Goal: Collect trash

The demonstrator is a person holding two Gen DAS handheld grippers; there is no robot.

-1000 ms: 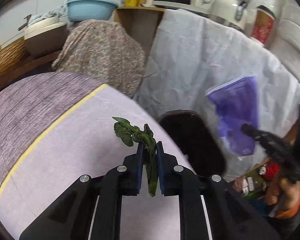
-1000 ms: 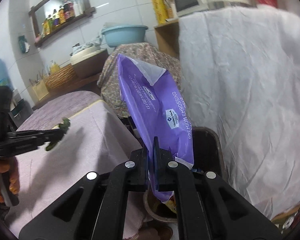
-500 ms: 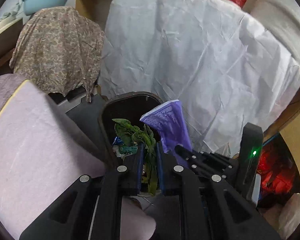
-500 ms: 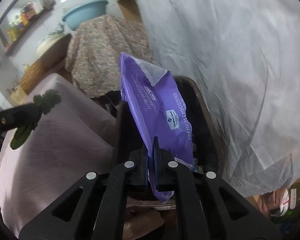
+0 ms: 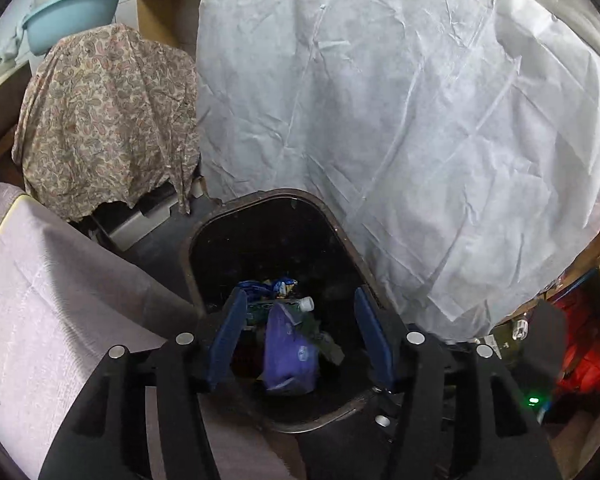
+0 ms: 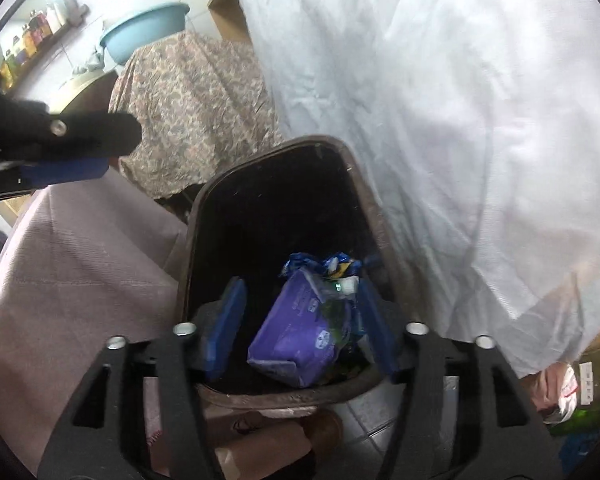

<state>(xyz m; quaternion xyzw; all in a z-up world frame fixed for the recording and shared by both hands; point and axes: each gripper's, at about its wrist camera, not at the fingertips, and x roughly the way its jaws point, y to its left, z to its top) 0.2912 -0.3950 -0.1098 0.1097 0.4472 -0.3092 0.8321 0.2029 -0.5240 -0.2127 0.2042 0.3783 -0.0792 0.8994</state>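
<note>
Purple plastic wrapper (image 6: 296,340) lying crumpled inside the dark, round-cornered rubbish bin (image 6: 196,216), on top of blue snack packets (image 6: 320,264) and a small capped bottle (image 6: 348,285), with wilted green leaves (image 6: 336,312) just beside it; the left wrist view shows the same wrapper (image 5: 288,352) at the bottom of the bin (image 5: 188,248). Left tool (image 5: 300,340) and right tool (image 6: 300,328) both hang over the bin mouth, pointing steeply downward. Their jaws have just been opening and now stand well apart with nothing pressed between the blue pads (image 6: 226,328), the wrapper and leaves being visible only far below, through the gap. Lilac cloth-covered worktop (image 5: 60,300) borders the bin on one side, a creased white sheet (image 5: 400,120) hangs behind it, and a paisley-patterned cloth (image 5: 108,120) drapes a piece of furniture beyond. The step in hand appears to be the release of two pieces of trash, and it looks complete. To finish it well, each tool should be kept wide until lifted straight up clear of the rim, so that no pad snags the white sheet or drags rubbish back out, before turning to the worktop for any remaining trash.
</note>
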